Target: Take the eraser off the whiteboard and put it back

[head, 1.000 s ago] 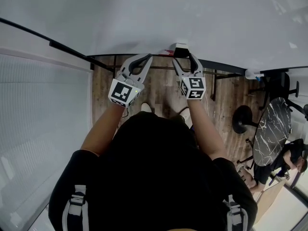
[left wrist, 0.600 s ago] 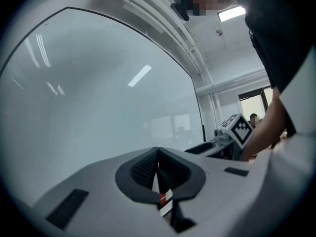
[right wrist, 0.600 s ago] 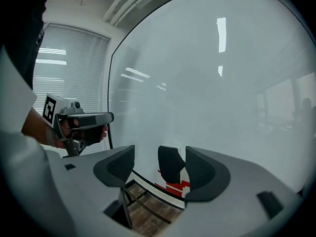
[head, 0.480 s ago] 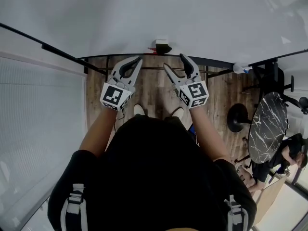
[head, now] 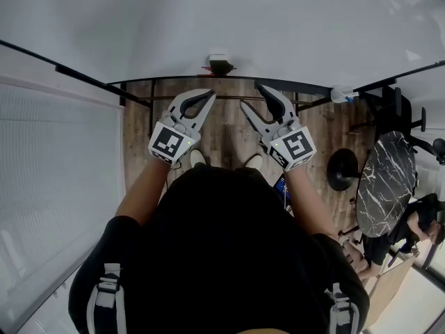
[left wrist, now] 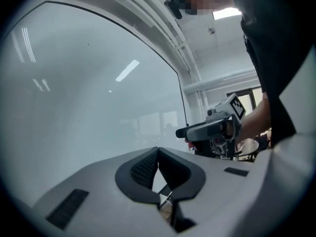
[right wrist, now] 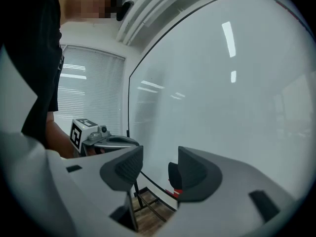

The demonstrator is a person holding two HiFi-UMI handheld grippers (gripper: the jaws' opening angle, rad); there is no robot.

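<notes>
Two grippers face the wide white whiteboard (head: 222, 19). The right gripper (head: 250, 94) is half open and empty, its jaws just closing in. The left gripper (head: 207, 96) is pinched together, empty. The small dark eraser (head: 221, 64) sits on the whiteboard's lower edge, just beyond both.

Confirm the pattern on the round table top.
The round table top is black with white marble-like veins; it shows best in the head view.
</notes>
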